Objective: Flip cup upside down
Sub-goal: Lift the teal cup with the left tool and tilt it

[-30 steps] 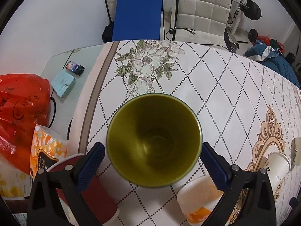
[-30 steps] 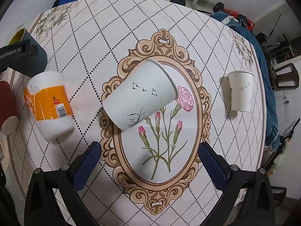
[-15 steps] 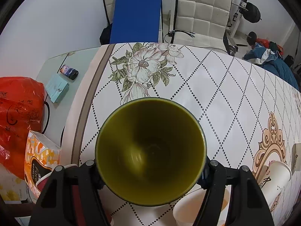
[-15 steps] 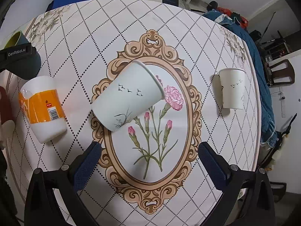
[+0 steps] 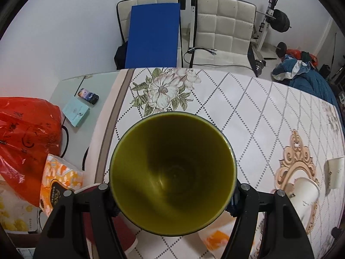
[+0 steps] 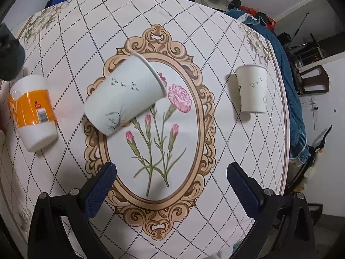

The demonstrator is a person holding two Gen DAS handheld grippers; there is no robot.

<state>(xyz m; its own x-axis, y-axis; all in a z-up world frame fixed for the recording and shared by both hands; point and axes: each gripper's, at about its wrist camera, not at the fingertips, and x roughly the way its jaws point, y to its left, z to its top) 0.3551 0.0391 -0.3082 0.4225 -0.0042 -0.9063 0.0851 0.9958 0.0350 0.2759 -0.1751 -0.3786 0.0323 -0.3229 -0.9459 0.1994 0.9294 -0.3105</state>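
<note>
A dark cup with an olive-green inside (image 5: 172, 174) fills the middle of the left wrist view, its mouth towards the camera. My left gripper (image 5: 172, 196) is shut on it and holds it above the patterned tablecloth (image 5: 248, 108); the pads are mostly hidden behind the cup. The same cup shows as a dark shape at the left edge of the right wrist view (image 6: 9, 62). My right gripper (image 6: 171, 185) is open and empty above the flower medallion.
A white bird-print cup (image 6: 124, 95) stands in the medallion, another (image 6: 251, 88) to its right. A white and orange cup (image 6: 32, 112) stands at the left, a red cup (image 5: 120, 233) beside it. A red bag (image 5: 25, 142) and a snack pack (image 5: 58, 183) lie at the left.
My left gripper closed on the green cup and lifted it; the cup now looks larger and the table lies farther below. The right gripper stayed open and drifted slightly.
</note>
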